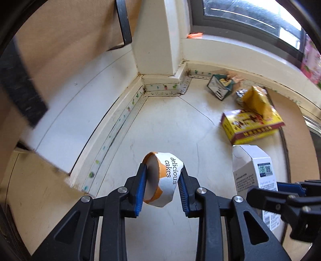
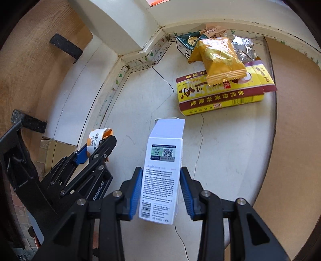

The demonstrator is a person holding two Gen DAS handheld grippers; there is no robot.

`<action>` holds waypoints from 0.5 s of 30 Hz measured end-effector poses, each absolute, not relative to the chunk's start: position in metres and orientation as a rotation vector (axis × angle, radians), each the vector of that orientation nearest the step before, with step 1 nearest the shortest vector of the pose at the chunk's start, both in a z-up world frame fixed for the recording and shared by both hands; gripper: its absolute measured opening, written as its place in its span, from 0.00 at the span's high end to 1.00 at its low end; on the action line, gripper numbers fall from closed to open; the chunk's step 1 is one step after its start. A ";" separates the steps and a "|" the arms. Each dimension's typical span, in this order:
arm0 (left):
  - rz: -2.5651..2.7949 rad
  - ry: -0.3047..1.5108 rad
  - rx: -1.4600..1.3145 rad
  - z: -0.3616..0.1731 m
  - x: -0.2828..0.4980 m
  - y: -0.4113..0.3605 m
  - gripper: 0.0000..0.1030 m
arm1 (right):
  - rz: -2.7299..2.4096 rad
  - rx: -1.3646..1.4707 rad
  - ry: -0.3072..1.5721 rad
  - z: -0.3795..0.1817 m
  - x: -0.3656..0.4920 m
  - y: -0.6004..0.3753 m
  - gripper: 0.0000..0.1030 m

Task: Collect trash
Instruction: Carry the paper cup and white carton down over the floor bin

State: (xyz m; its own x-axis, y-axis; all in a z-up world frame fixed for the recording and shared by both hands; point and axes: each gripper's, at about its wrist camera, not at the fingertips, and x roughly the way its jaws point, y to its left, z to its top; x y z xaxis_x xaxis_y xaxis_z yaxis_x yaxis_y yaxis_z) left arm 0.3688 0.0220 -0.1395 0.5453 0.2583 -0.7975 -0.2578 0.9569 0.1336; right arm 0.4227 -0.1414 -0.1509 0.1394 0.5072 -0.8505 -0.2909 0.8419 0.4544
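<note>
Over the floor, left tongs (image 1: pixel 161 187) pinch a flimsy, crushable cake cup (image 1: pixel 160 178) by its sides, right tongs (image 2: pixel 160 187) clamp a light, stiff white carton (image 2: pixel 162 170) mid-body.

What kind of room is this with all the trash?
Probably a corner of a home, down at floor level: a cracked pale floor, a window above a sill, and snack trash like the yellow box.

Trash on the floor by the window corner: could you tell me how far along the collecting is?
Nothing visibly binned yet; no bin is in view. In hand: the left gripper clamps the crushed paper cake cup, and the right gripper clamps the white carton. Left on the floor: the yellow box, the yellow snack packet, the foil wrapper and the dark green box.
</note>
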 end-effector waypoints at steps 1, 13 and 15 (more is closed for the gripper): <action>0.290 0.941 0.002 -0.135 0.358 0.020 0.73 | 0.573 0.202 1.305 -0.149 0.415 -0.144 0.63; 0.051 0.944 -0.014 -0.095 0.210 0.015 0.73 | 0.410 0.318 1.232 -0.120 0.252 -0.183 0.63; 0.018 0.938 -0.003 -0.093 0.188 0.014 0.73 | 0.384 0.325 1.221 -0.118 0.221 -0.182 0.63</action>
State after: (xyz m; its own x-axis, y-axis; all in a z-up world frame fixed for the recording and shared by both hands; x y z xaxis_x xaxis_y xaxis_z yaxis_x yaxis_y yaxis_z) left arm 0.1879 0.0143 -0.0926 0.5913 0.0141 -0.8063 -0.0169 0.9998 0.0051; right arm 0.2206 -0.1823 -0.1182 0.2934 0.4526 -0.8421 -0.1104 0.8910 0.4404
